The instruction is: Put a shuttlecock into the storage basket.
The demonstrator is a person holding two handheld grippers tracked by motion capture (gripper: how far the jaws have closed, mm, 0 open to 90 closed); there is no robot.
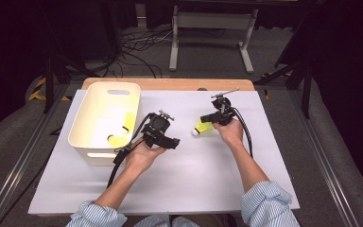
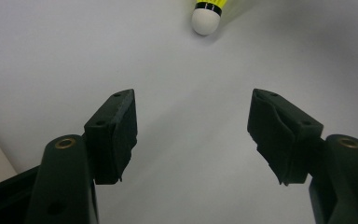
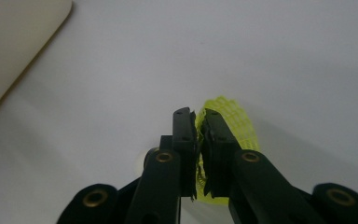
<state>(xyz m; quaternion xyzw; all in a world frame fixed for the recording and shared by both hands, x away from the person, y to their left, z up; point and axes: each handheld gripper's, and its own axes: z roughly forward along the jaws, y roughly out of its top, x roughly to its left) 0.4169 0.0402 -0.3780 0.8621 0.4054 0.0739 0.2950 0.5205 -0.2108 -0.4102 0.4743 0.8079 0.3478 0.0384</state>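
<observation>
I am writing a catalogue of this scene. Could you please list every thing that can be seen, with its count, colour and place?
shuttlecock: one, yellow with white tip, on the table, pinched at its skirt by the right gripper.
bin: one, cream white, on the table's left part.
shuttlecocks in bin: at least two, yellow, lying on the bin floor.
table: one, white top.
frame: one, white metal, on the floor behind the table.
cables: several, black, on the floor behind.
left gripper: one, black, open, beside the bin.
right gripper: one, black, shut on the shuttlecock.
sleeves: two, blue striped.
</observation>
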